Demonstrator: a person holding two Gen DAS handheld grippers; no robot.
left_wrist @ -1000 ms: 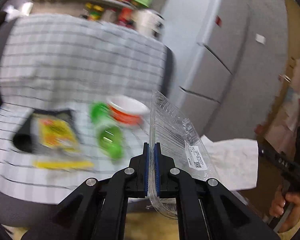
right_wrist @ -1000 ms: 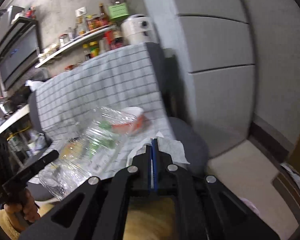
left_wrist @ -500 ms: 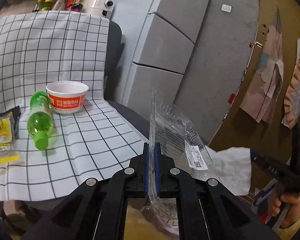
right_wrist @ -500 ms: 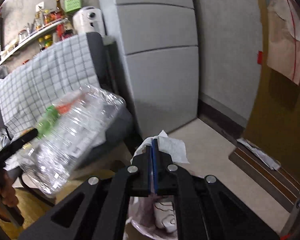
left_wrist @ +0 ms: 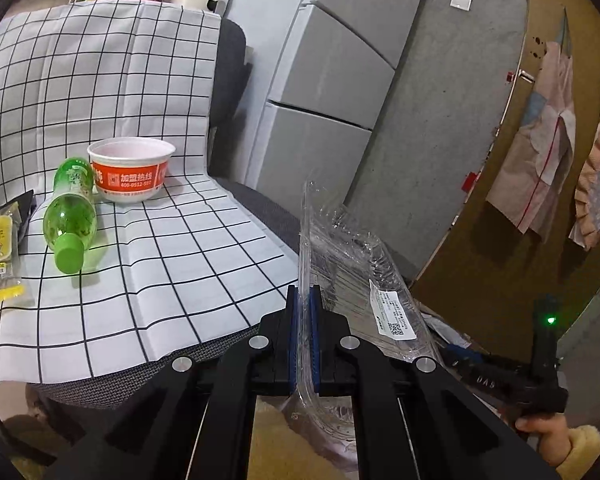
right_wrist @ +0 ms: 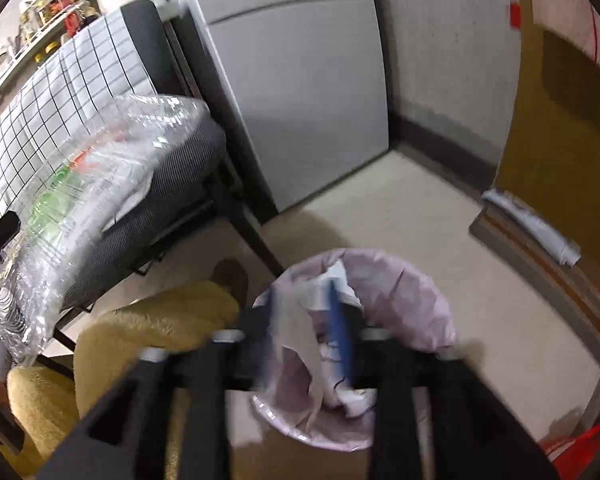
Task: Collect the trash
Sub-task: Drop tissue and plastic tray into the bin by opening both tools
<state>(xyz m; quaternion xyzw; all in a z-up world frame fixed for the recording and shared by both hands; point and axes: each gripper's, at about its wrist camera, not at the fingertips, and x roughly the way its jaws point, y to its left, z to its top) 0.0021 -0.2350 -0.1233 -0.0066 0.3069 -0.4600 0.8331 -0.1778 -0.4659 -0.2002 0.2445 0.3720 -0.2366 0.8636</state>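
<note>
Checked cloth (left_wrist: 148, 240) on chair carries green bottle (left_wrist: 70, 216), noodle cup (left_wrist: 130, 170). Left tool (left_wrist: 304, 336) clamped on clear plastic tray (left_wrist: 356, 264).

Right view: right tool (right_wrist: 304, 320) apart, tissue (right_wrist: 300, 336) slipping between fingers above lined bin (right_wrist: 416, 300). Advice: release centred over the opening.
</note>
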